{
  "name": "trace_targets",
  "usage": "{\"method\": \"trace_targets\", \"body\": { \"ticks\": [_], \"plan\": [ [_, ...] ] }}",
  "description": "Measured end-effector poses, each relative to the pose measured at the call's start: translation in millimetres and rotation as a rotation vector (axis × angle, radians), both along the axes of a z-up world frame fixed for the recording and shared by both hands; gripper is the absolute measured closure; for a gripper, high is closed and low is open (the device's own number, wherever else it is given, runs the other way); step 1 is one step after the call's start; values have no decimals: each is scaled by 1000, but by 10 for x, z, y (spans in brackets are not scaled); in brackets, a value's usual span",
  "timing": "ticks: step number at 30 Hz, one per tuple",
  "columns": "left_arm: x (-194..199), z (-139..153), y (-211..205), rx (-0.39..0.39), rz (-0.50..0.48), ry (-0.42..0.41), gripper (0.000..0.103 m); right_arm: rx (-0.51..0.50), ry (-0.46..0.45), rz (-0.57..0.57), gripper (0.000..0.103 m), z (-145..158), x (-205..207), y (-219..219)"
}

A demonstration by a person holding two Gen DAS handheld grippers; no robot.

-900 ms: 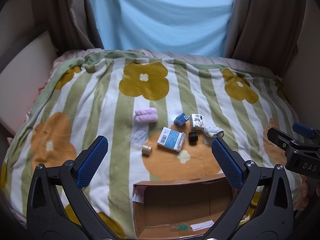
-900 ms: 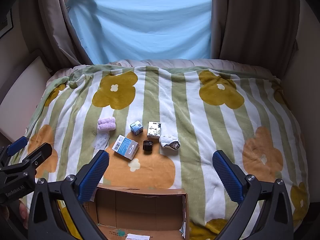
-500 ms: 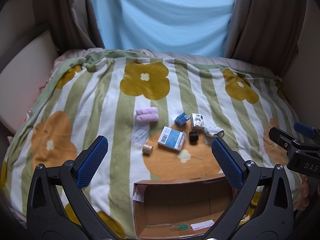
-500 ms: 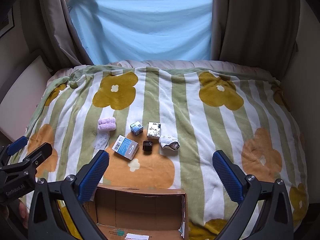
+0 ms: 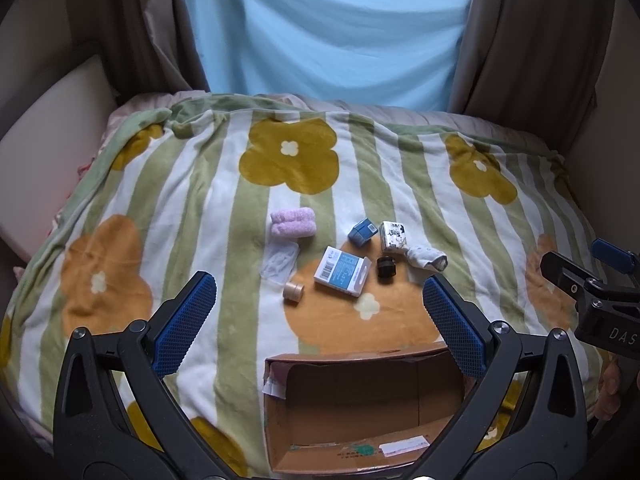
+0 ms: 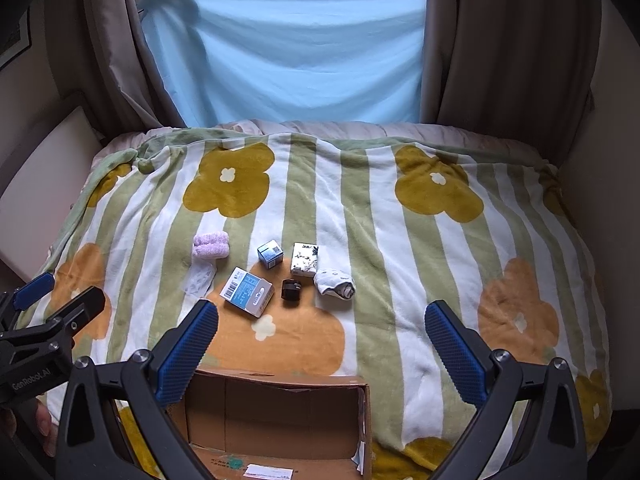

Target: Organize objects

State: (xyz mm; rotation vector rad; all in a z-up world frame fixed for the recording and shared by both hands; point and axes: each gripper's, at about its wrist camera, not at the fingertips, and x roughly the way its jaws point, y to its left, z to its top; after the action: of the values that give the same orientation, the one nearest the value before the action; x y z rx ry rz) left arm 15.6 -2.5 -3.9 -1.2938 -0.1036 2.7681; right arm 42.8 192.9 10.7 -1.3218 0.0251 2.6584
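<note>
Both the left gripper (image 5: pixel 320 312) and right gripper (image 6: pixel 322 340) gape wide, empty. Beyond the cardboard box (image 5: pixel 360 400), the pink socks (image 5: pixel 293 222) look soft and light; pinch the roll's middle.

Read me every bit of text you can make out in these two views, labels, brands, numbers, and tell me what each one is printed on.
"DAS": on the right gripper's black body, cut off by the picture's edge.
"GenRobot.AI": on the left gripper's black body.
Blue and white box: barcode and print, too small to read.
Small blue box: label unreadable.
White patterned box: dark markings, not legible.
Cardboard box: white sticker and green print inside, blurred.
</note>
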Motion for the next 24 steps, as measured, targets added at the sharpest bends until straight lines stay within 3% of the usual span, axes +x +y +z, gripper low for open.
{"method": "trace_targets", "body": {
  "ticks": [24],
  "plan": [
    [24, -16, 9, 6, -6, 0, 0, -38, 12, 8, 1, 22, 68, -1]
  ]
}}
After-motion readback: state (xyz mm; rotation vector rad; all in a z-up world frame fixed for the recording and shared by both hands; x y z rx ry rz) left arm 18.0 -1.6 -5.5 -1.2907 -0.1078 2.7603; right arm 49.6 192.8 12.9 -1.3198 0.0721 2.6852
